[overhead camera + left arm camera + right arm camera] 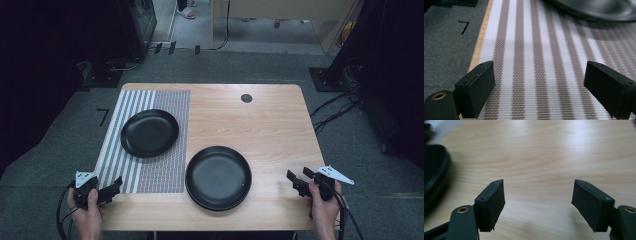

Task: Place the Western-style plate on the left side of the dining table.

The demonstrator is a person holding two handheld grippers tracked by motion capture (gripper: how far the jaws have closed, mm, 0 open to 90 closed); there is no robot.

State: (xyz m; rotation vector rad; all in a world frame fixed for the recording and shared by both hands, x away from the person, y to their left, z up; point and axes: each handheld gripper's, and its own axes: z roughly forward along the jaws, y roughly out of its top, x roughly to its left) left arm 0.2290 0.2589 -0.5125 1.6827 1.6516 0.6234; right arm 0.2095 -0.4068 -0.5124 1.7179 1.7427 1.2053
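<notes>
Two black plates lie on the wooden table [260, 120]. One plate [149, 132] rests on a striped placemat [131, 172] at the left; its rim [596, 10] shows at the top of the left gripper view. A stack of black plates [218, 177] sits near the front middle, and its edge [434, 172] shows at the left of the right gripper view. My left gripper [116, 186] is open at the mat's front left corner, jaws [539, 90] apart over the stripes. My right gripper [299, 176] is open over bare wood [537, 205], right of the stack.
A round grommet hole [246, 98] sits at the table's far edge. Grey carpet [60, 145] surrounds the table, with a black mark [103, 115] on it at the left. Cables [335, 110] trail on the floor at the right. Dark equipment stands at both sides.
</notes>
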